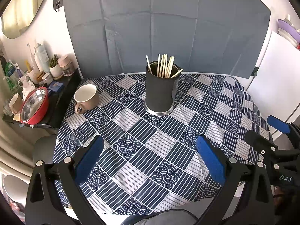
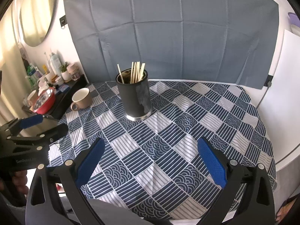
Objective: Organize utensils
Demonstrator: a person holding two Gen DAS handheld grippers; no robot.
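A dark cylindrical holder (image 1: pixel 160 91) stands upright on the far middle of the table and holds several pale chopsticks (image 1: pixel 165 66). It also shows in the right wrist view (image 2: pixel 135 98), with the chopsticks (image 2: pixel 136 72) sticking out of its top. My left gripper (image 1: pixel 150 159) is open and empty above the near part of the table. My right gripper (image 2: pixel 150 161) is open and empty too, beside the left one. Each gripper shows at the edge of the other's view: the right gripper (image 1: pixel 270 133) and the left gripper (image 2: pixel 45 124).
A beige mug (image 1: pixel 86 97) stands on the blue patterned tablecloth (image 1: pixel 168 150) left of the holder; it shows in the right view too (image 2: pixel 81 98). A side shelf (image 1: pixel 56 101) at the left carries a red bowl (image 1: pixel 34 106), bottles and jars. A grey cloth backdrop (image 1: pixel 168 28) hangs behind.
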